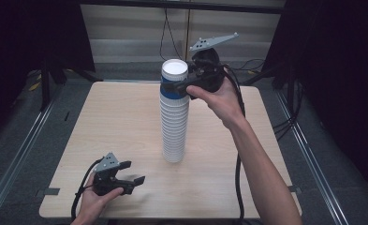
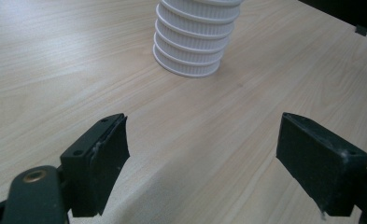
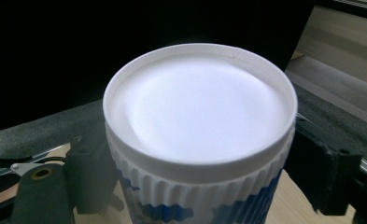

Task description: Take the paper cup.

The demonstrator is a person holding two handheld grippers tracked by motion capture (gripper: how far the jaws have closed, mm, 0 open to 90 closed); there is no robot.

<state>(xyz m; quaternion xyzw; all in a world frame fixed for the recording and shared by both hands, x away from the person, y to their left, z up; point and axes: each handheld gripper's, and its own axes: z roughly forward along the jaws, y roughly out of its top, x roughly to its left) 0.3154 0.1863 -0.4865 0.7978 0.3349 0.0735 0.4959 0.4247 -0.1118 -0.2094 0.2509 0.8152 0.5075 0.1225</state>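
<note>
**Top cup gripped on a tall stack**

While it rests near the table's [image 1: 125, 122] front-left corner, the left gripper [image 1: 128, 174] lies low in the person's hand, jaws spread wide with bare wood between them; from there it points toward the base of the stack [image 2: 190, 51], probably kept ready to steady the column. At centre, the stack [image 1: 174, 124] of ribbed white cups stands upright on the table. Its top cup [image 1: 174, 77], banded in blue, sits between the jaws of the right gripper [image 1: 177, 88], which comes in level from the right; the pads appear to press its ribbed wall just under the rim [image 3: 200, 158], a hold suited to lifting one cup free. Nothing stands near the stack; cables and dark stands ring the floor beyond.
</note>
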